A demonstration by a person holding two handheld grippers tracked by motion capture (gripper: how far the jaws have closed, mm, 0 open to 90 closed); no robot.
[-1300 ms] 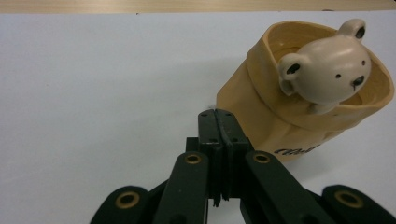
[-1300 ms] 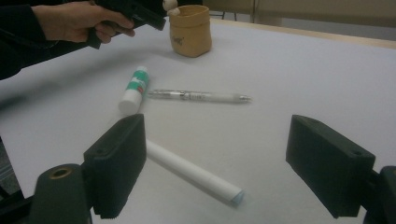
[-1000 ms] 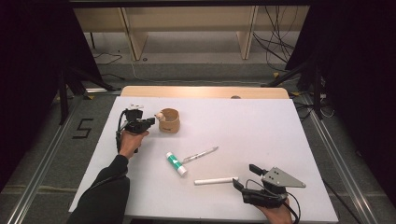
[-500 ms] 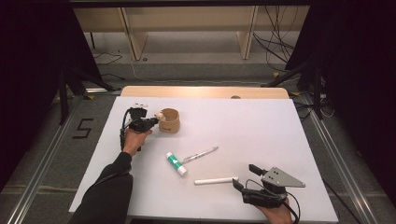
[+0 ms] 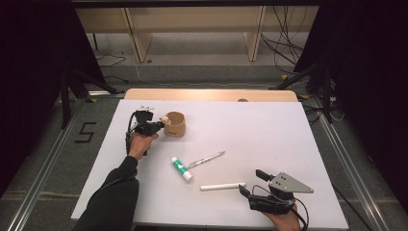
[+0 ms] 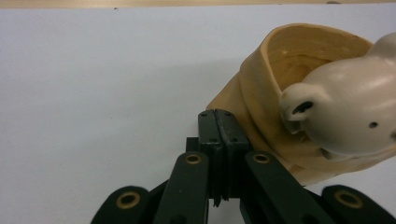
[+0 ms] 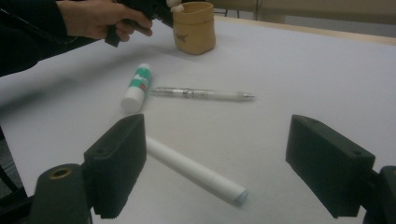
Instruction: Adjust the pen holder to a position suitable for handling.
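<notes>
The left gripper (image 5: 155,126) was held at the far left of the white table (image 5: 288,144), jaws pressed together with nothing seen between them in the left gripper view; the tips sat just beside, maybe touching, the tan pouch (image 6: 275,93). No grasp on the pouch wall could be confirmed. The pouch (image 5: 174,124) stood upright, mouth open, with a cream bear-shaped figure (image 6: 345,112) at its rim on the gripper side. Whether the figure was attached or just resting there could not be told.

The right gripper (image 5: 255,185) was low at the near right edge, jaws spread wide, empty. Between its jaws in the right gripper view lay a white marker-like stick (image 7: 194,170), not touched. Beyond it lay a green-and-white glue stick (image 7: 135,87) and a clear pen (image 7: 203,94), close to each other at one end.

Handling was judged as follows. The pouch wall looked soft and creased, likely light and collapsible; a pinch on the rim would probably deform it, so the rim opposite the figure was judged the better hold. The figure looked hard, smooth, possibly slippery. The stick, pen and glue stick looked rigid, light and prone to rolling; a hold across the mid-body was judged best.
</notes>
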